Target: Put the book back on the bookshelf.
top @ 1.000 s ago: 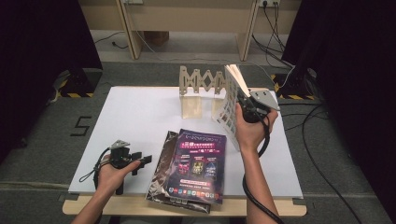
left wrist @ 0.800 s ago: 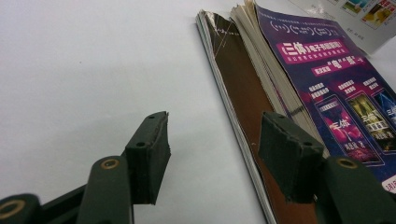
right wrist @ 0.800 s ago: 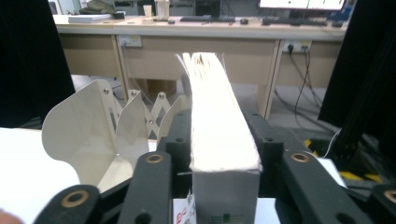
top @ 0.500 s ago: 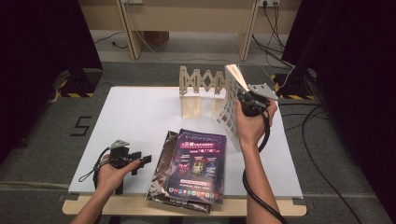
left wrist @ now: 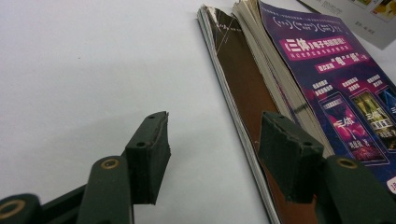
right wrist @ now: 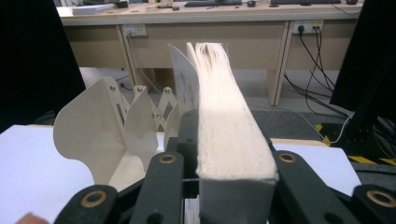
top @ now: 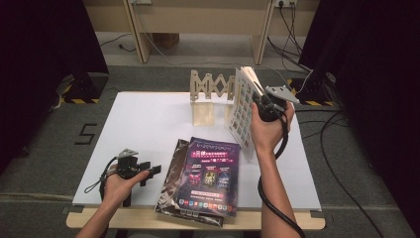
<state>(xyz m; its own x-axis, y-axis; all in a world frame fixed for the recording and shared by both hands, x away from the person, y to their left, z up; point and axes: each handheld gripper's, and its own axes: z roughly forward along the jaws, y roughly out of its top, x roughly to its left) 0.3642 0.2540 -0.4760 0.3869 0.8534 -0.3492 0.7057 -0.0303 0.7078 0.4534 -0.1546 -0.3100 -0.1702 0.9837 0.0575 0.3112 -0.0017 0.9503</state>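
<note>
Right gripper point(top: 261, 101) clamped on a thick book point(top: 243, 104), held upright above the surface point(top: 148, 124) beside the wooden rack point(top: 212, 91).

In the right gripper view the right gripper's jaws, which have just been closing, press on both sides of the book point(right wrist: 229, 135), whose page edges face the camera and run straight ahead of the gripper; the fold-out rack point(right wrist: 116, 135) stands just beyond and to one side of it, its pale dividers fanned out. The left gripper point(top: 141, 173) rests low on the surface with its jaws apart and nothing between them; in the left gripper view the stack of magazines point(left wrist: 299, 93) lies just ahead of it, its edge beside one jaw, the purple cover on top. The two grippers are well apart.
</note>
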